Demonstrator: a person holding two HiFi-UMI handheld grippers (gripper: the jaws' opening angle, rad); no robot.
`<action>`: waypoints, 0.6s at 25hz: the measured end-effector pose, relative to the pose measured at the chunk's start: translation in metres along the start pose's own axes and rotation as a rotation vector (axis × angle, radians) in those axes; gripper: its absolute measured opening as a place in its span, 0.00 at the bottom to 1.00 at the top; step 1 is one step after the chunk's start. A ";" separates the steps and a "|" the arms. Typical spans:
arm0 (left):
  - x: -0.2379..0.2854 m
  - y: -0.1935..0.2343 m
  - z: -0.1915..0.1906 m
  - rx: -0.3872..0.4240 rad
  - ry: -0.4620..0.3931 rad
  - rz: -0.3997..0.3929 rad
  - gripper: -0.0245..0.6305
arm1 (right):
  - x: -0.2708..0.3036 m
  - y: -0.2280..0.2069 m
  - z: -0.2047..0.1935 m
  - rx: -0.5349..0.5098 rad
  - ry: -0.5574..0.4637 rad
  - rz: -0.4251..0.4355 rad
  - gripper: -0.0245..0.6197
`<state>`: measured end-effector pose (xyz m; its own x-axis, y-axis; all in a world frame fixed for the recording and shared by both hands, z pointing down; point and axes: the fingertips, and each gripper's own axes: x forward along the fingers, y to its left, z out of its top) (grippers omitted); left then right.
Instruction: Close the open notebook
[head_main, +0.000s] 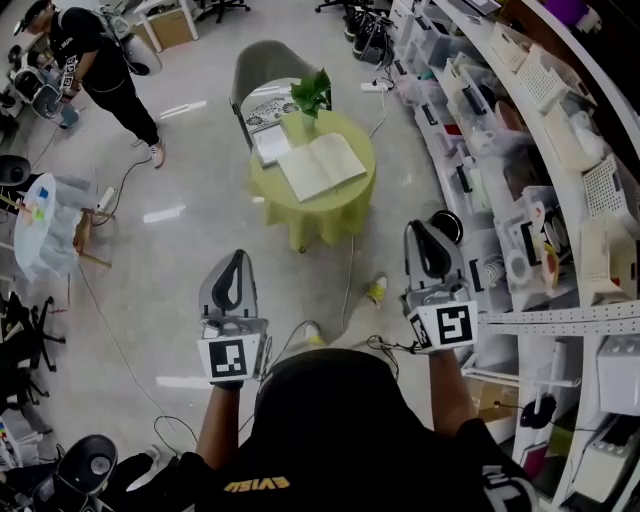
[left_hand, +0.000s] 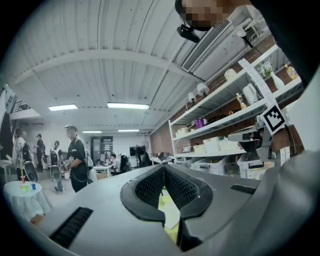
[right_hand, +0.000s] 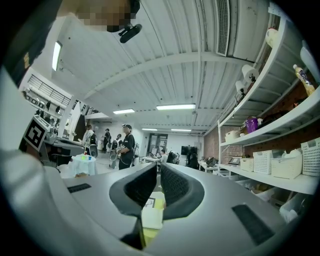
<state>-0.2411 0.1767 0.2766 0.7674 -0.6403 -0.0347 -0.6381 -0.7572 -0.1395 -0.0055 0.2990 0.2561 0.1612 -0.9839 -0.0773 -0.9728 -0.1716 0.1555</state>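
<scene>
Open notebook (head_main: 322, 165) on round green table (head_main: 335, 215), plant (head_main: 312, 92) beside it

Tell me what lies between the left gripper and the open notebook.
In the head view, only bare floor and the near edge of the yellow-green table separate the left gripper from the open notebook; nothing stands there.

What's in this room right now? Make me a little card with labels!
notebook: the notebook lies open on the table
table: round table with a green cloth, well ahead of both grippers
also on table: potted plant and white pad
behind table: grey chair
left gripper: left gripper, jaws together, holding nothing
right gripper: right gripper, jaws together, holding nothing
task so far: notebook not yet touched
someone else: person standing at top left
</scene>
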 end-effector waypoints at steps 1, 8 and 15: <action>0.000 0.000 0.000 0.001 0.000 -0.005 0.07 | 0.000 0.000 0.000 0.002 0.001 -0.002 0.08; 0.001 -0.004 -0.005 0.007 0.005 -0.024 0.07 | -0.003 -0.001 -0.003 0.016 0.004 -0.009 0.17; -0.003 0.006 -0.011 0.003 0.008 -0.019 0.07 | -0.003 -0.001 0.004 0.017 0.004 -0.021 0.26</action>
<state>-0.2483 0.1725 0.2869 0.7788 -0.6268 -0.0246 -0.6233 -0.7688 -0.1429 -0.0061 0.3023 0.2527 0.1825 -0.9802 -0.0768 -0.9719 -0.1917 0.1368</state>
